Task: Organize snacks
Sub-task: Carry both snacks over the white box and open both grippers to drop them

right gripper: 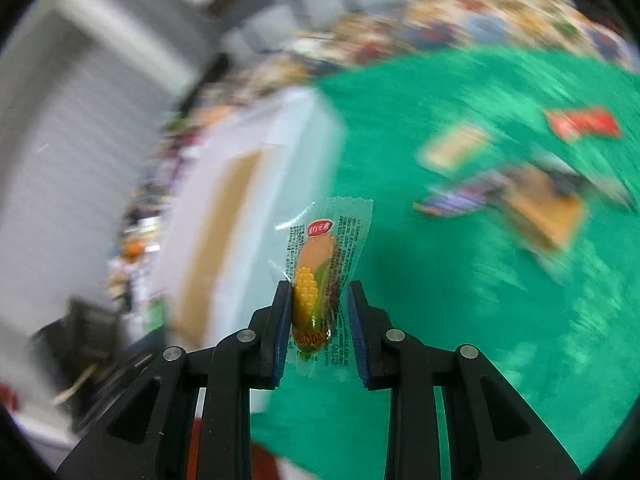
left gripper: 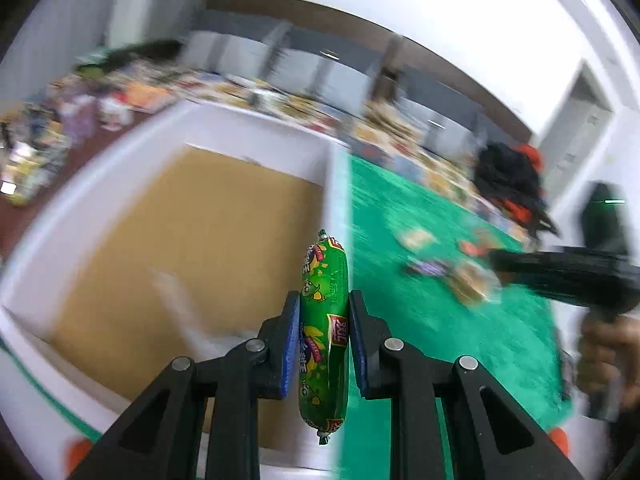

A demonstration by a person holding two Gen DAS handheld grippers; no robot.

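Clamping down with my left gripper [left gripper: 325, 300], I've got a green sausage stick [left gripper: 324, 336] pinched between the blue pads, standing upright, its clipped ends poking out at twelve and six o'clock. It hangs right over the white wall of the box [left gripper: 336, 184], whose brown cardboard floor spreads away toward nine and ten o'clock.

My right gripper [right gripper: 319, 292] is tight on a clear-wrapped corn sausage [right gripper: 320, 276], the crinkled wrapper top sticking out at twelve o'clock. It's above the green mat [right gripper: 440, 320], with the white box [right gripper: 296, 128] off at ten o'clock.

From the left camera, my right hand [left gripper: 608, 360] shows at three o'clock, wrapped around the black handle, cut off by the picture's edge.

Everything beyond the fingers is smeared. Loose snack packets [right gripper: 520, 196] lie on the mat at one to two o'clock, one red, one purple, others tan, but I can't read any of them. The clutter past the mat's far edge is mush.

The green stick is glossy, printed with cartoon figures, yellow bursts and red labels. The corn sausage shows yellow kernels, a green husk and a red oval logo near the top.
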